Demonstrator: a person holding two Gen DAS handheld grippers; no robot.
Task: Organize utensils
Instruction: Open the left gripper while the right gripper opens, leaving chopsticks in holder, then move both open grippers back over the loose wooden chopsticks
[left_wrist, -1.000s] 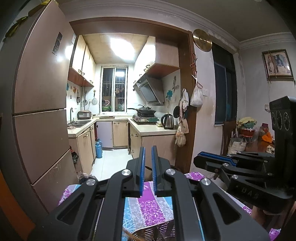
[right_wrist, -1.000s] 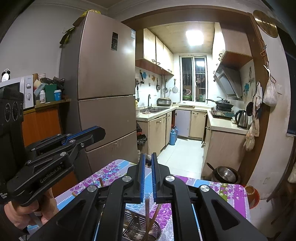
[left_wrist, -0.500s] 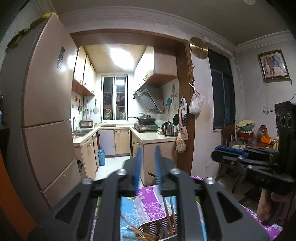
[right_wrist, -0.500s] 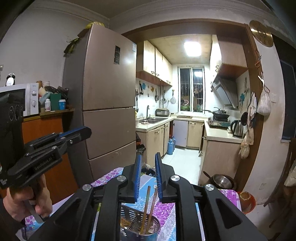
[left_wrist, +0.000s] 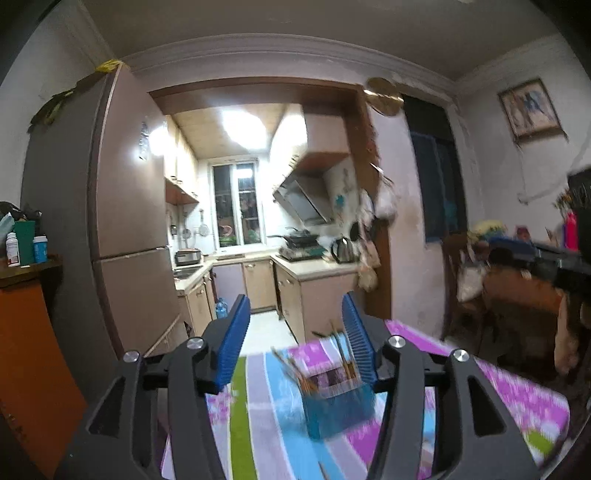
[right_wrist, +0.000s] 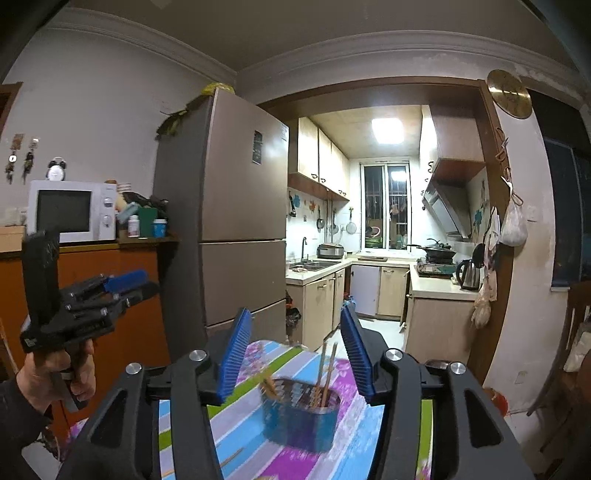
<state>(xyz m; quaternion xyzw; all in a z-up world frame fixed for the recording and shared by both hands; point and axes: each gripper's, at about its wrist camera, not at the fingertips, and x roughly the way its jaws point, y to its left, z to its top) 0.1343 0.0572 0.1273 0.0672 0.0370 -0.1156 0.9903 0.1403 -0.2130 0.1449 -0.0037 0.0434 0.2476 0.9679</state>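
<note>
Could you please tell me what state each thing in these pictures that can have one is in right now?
left gripper: jaws opening, nothing pressed between them.
right gripper: jaws opening, nothing pressed between them.
utensil holder: upright on the tablecloth, holding chopsticks.
chopsticks: standing tilted in the holder.
tablecloth: spread flat.
fridge: doors shut.
microwave: door shut.
ceiling light: on.
</note>
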